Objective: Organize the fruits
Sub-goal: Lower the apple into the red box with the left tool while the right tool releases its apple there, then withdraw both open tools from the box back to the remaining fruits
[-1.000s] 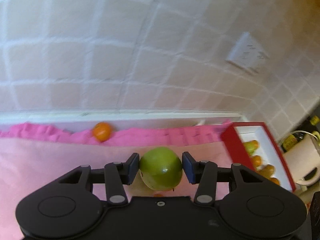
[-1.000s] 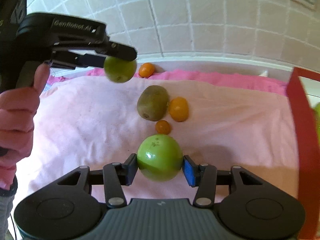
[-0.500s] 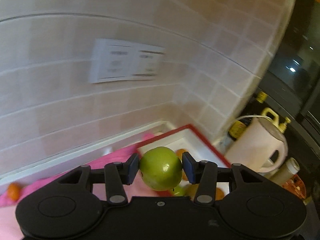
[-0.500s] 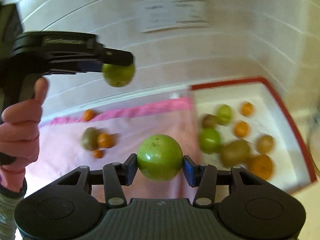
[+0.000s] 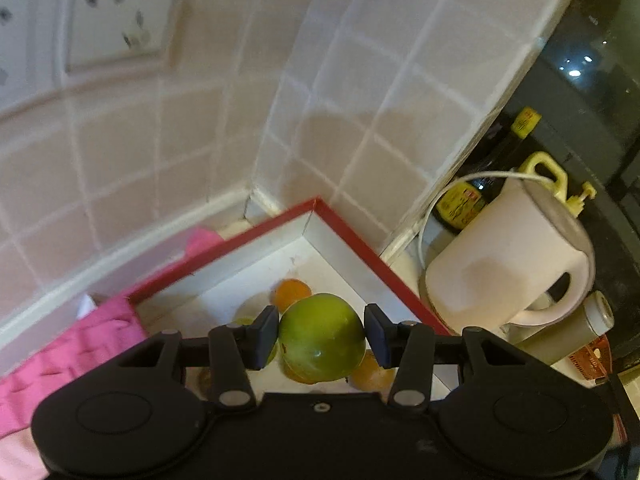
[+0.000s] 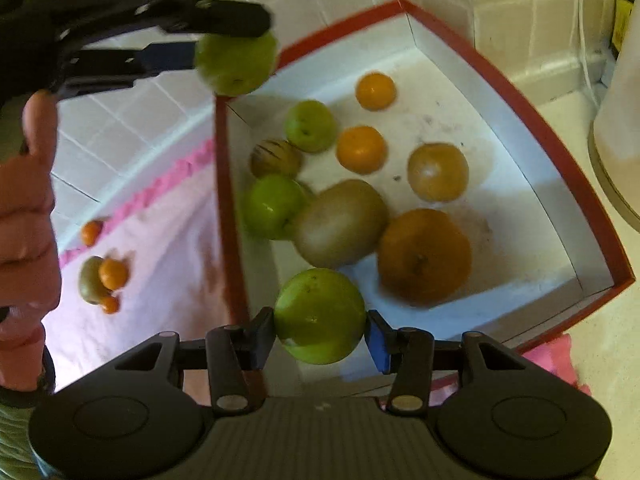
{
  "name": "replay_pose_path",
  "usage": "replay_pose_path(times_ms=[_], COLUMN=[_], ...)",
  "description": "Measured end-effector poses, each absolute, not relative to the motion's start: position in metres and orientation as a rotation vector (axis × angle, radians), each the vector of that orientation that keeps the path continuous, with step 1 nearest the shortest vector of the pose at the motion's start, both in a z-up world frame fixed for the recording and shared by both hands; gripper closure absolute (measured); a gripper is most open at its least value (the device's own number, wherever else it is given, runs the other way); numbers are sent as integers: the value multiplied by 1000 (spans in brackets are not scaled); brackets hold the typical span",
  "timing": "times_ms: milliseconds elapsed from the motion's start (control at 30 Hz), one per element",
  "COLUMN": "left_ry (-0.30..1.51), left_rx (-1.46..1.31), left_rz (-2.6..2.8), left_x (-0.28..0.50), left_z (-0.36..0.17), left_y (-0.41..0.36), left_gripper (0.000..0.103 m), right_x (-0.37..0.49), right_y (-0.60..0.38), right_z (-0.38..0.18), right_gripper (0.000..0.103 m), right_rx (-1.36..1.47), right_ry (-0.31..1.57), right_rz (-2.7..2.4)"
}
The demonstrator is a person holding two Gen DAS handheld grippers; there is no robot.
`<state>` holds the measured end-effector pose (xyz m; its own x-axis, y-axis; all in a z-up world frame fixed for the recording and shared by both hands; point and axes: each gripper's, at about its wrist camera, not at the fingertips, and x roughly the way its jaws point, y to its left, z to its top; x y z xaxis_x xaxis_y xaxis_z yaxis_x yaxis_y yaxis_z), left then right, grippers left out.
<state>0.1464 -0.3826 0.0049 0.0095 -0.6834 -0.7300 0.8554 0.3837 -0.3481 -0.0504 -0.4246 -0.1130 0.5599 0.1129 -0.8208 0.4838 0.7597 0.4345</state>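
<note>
My left gripper (image 5: 321, 334) is shut on a green apple (image 5: 322, 338) and holds it in the air above the red-rimmed white box (image 5: 348, 236). It also shows in the right wrist view (image 6: 236, 60), over the box's far left corner. My right gripper (image 6: 320, 330) is shut on a second green apple (image 6: 320, 316), held above the near left part of the same box (image 6: 560, 120). Inside the box lie several fruits: green apples (image 6: 274, 206), oranges (image 6: 424, 256) and a kiwi (image 6: 340, 222).
A pink cloth (image 6: 160, 264) left of the box carries a kiwi (image 6: 90, 280) and small oranges (image 6: 113, 274). A white kettle (image 5: 508, 260) and bottles (image 5: 460, 204) stand right of the box. A tiled wall (image 5: 160, 140) rises behind.
Both grippers have swung right from over the pink cloth to over the box, each still holding its green apple.
</note>
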Motion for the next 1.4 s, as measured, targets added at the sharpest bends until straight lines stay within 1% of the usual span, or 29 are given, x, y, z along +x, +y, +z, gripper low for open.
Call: replay_pose_path(times_ms=[133, 300, 600, 767, 900, 1000, 1067, 1133, 1200, 1300, 1400], left_ry=[1048, 1103, 1126, 1086, 1105, 1105, 1100, 1095, 1076, 1038, 1004], left_rx=[223, 207, 282, 360, 370, 368, 369, 353, 338, 325, 298], left_rz=[-1219, -1244, -1219, -1209, -1203, -1203, -1204, -1216, -1229, -1237, -1246], left_x=[149, 147, 132, 120, 121, 122, 122, 121, 121, 121, 123], left_z=[-19, -36, -64, -70, -75, -76, -74, -69, -60, -43, -24], left_y=[-403, -423, -468, -478, -480, -481, -479, -476, -469, -456, -436], left_gripper=[47, 47, 47, 47, 46, 46, 48, 41, 40, 35, 35], right_x=[-42, -38, -31, -31, -30, -30, -32, -35, -39, -47, -54], right_y=[-425, -427, -425, -423, -421, -418, -419, -419, -419, -419, -418], right_z=[-120, -126, -130, -127, -125, -122, -118, -112, -106, -96, -83], right_gripper=[53, 53, 53, 52, 51, 50, 46, 43, 42, 40, 39], right_rx=[677, 668, 647, 632, 628, 619, 613, 617, 620, 625, 616], right_ry=[1006, 1028, 1040, 1034, 1036, 1031, 1024, 1010, 997, 978, 958], right_rz=[-243, -250, -265, -267, -274, -282, -285, -291, -296, -299, -310])
